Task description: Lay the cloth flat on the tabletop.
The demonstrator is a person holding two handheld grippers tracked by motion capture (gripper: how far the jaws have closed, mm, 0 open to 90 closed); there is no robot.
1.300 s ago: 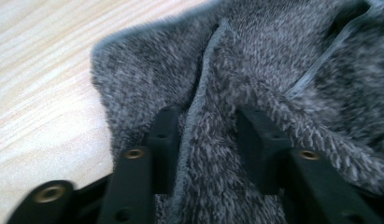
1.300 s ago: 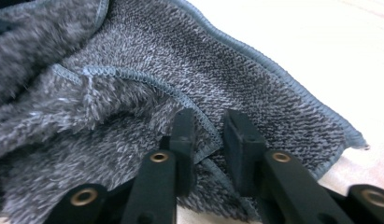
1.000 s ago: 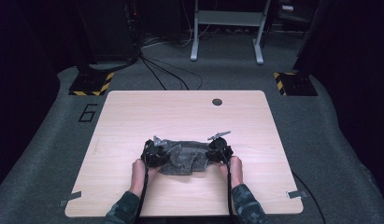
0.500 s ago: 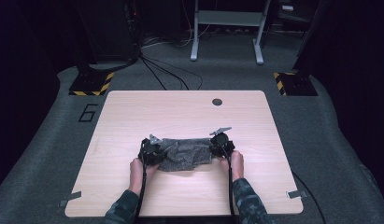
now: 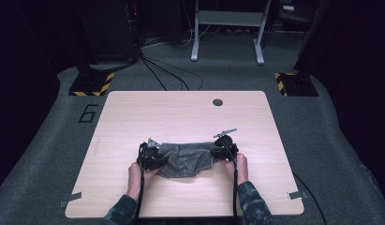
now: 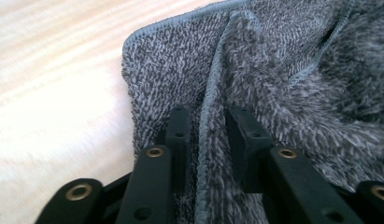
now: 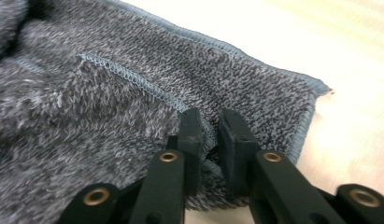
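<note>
1. Since a second ago, both of my hands and the towel (image 5: 185, 158) have slid a little toward me on the table (image 5: 190, 117), and the cloth between them lies flatter and more bunched along its near edge.
2. Both pairs of jaws have just been opening a touch, each with a fold of towel between them.
3. On my left gripper (image 6: 203, 135), the jaws stand slightly apart, a hemmed ridge of towel rising in the gap; whether the pads press it I cannot tell for sure, though it looks loosely pinched.
4. On my right gripper (image 7: 209, 140), the jaws sit close together on a tuck of cloth near the towel's corner, hem just beyond them.
5. Key relation: the towel's long axis runs left to right, straight from one gripper to the other, so each hand holds its own end and neither is nearer the middle. From the high view my left gripper (image 5: 150, 154) is at the left end, my right gripper (image 5: 226, 146) at the right end.
6. Judgement: any next pull or fold works along that line, both hands together.
7. Surface: pale wood-grain tabletop, bare but for a round dark grommet (image 5: 218, 102) at the far side.
8. Room: dark, grey carpet (image 5: 321, 131), cables (image 5: 162, 70), hazard-striped stand feet (image 5: 92, 84), a grey frame (image 5: 227, 28) behind.
</note>
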